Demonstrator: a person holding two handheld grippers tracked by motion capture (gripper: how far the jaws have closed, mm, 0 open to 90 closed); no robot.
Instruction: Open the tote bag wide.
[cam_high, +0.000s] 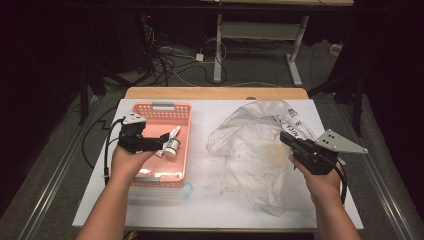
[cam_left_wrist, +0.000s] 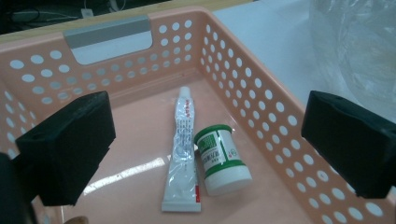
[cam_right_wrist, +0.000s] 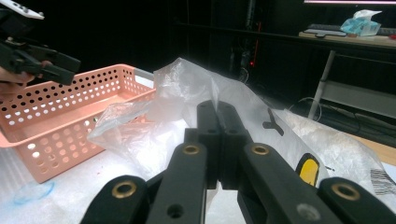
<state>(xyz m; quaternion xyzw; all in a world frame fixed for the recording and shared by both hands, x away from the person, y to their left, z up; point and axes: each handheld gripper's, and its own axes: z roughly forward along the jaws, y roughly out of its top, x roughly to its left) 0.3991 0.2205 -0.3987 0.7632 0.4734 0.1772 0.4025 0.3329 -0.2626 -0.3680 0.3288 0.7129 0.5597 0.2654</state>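
Over the pink basket (cam_high: 150, 112) on the left half of the bench (cam_high: 200, 200), the left gripper (cam_high: 162, 142) hovers with its jaws spread wide and nothing between them. Seen from the left gripper view, a white tube (cam_left_wrist: 183, 154) and a small white jar (cam_left_wrist: 222, 158) with green bands lie side by side, touching, on the basket floor, both on their sides. They sit near the right wall of the basket, which suggests they were simply set down there rather than arranged. Judging by how the open jaws stand above them, the left gripper has either just let one go or is lining up over them.

To the right, a crumpled clear plastic bag (cam_high: 260, 145) rests on the bench, well apart from the basket's contents. The right gripper (cam_high: 287, 139) is at the bag's right edge; in the right gripper view its jaws are pressed together (cam_right_wrist: 218, 140), and a fold of the bag seems pinched between them, though I cannot tell for certain. Such a grip would keep the loose bag steady while the other hand works at the basket.
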